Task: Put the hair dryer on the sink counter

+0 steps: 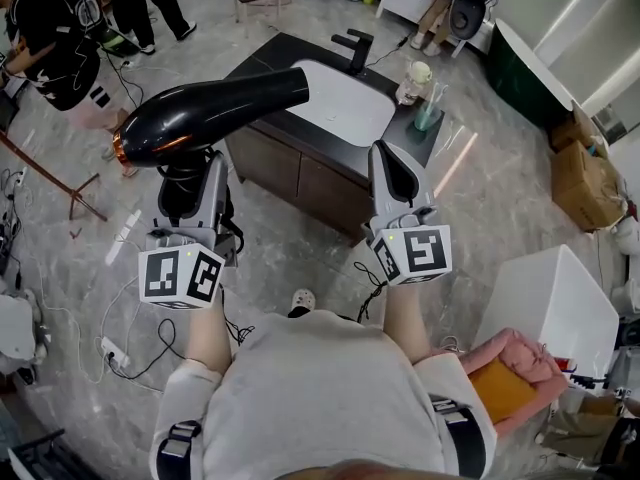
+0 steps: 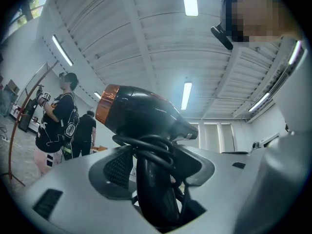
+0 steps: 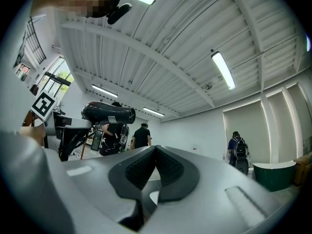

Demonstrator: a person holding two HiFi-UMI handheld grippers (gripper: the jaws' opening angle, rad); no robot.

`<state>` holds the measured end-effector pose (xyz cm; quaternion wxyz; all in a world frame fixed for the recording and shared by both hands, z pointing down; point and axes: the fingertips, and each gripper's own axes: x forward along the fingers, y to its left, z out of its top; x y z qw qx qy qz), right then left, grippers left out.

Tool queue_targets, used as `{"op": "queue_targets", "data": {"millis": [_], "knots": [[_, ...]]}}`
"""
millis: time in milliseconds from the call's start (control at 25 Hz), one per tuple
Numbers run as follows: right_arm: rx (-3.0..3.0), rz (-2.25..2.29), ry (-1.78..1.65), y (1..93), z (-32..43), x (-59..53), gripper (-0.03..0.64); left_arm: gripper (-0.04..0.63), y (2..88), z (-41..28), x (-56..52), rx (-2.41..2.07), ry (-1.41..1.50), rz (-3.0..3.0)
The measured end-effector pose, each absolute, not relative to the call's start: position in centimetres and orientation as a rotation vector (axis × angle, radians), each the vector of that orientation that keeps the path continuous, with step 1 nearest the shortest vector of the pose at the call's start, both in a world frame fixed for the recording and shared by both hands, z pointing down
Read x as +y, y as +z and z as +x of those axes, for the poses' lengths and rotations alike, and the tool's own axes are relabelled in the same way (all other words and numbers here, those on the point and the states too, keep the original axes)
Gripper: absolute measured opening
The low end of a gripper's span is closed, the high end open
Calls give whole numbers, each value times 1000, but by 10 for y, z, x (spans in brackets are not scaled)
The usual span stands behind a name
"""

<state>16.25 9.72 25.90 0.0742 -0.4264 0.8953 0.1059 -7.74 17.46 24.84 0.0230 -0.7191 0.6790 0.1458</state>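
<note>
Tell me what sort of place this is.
Probably a staged bathroom set inside a big open hall, not a real home. A freestanding sink counter with a black faucet and a dark green bathtub stand under an industrial ceiling with strip lights.

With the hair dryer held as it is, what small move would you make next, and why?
Probably carry the left gripper forward and rightward: it grips the hair dryer by its handle, mostly over floor beside the sink counter.

Both forearms reach forward; left gripper fingers clamp the hair dryer, right gripper fingers pressed together.
</note>
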Motion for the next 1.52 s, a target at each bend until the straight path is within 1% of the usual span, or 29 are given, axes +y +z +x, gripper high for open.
{"op": "queue_targets", "data": {"millis": [400, 760, 880, 1080, 1320, 1520], "knots": [[2694, -1238, 309, 262, 172, 22, 11, 265, 244, -63, 109, 2112, 452, -2201], [2715, -1235, 257, 277, 157, -16, 11, 265, 253, -76, 70, 2131, 424, -2216], [2710, -1251, 259, 278, 145, -37, 11, 265, 255, -88, 47, 2119, 420, -2230], [2711, -1285, 264, 279, 105, -93, 11, 265, 256, -128, -15, 2092, 423, -2268], [2666, -1311, 268, 274, 83, -118, 11, 265, 257, -149, -41, 2057, 420, -2291], [2661, -1341, 274, 266, 37, -165, 11, 265, 247, -195, -94, 2031, 421, -2326]]}}
